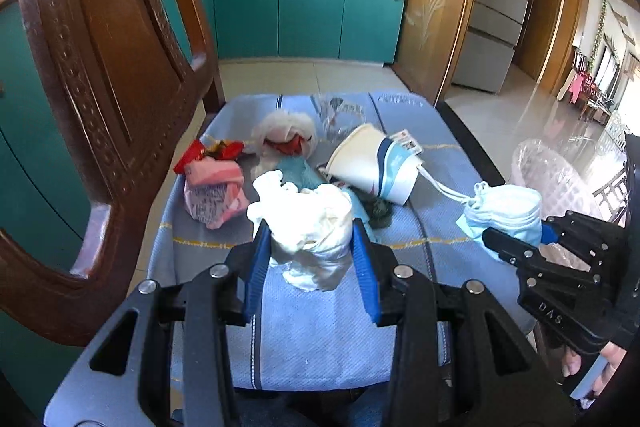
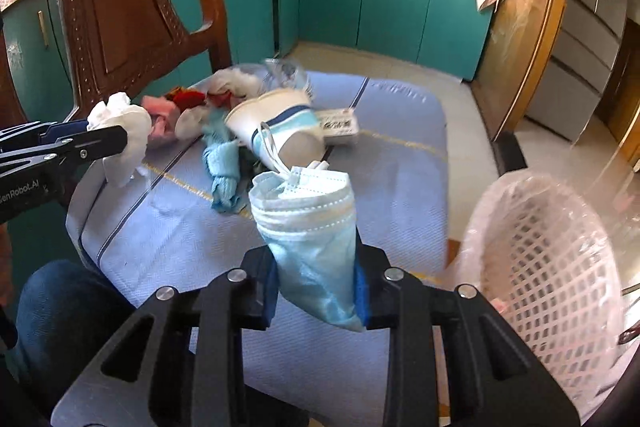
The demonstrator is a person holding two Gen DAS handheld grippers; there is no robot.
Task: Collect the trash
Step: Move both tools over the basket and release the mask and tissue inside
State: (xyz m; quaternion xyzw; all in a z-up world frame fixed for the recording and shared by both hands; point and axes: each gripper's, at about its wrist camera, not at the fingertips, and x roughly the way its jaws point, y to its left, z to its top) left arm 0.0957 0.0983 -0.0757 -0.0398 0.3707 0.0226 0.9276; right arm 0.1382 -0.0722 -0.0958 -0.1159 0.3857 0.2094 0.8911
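Tablecloth (image 1: 320, 327), blue, covers our work surface; teal kitchen cabinets (image 1: 304, 7) behind. Our left gripper (image 1: 312, 255) clamps white crumpled tissue (image 1: 312, 227), our right gripper (image 2: 316, 287) pinches blue face mask (image 2: 308, 227) beside lined basket (image 2: 552, 267).

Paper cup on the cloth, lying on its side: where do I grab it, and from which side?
Take the paper cup at its open rim, which faces the chair side and looks squashed into an oval: one finger inside, one outside, probably coming from above left. The tapered body would likely slip. Both grippers are full now: left gripper holds a white wad, right gripper a face mask.
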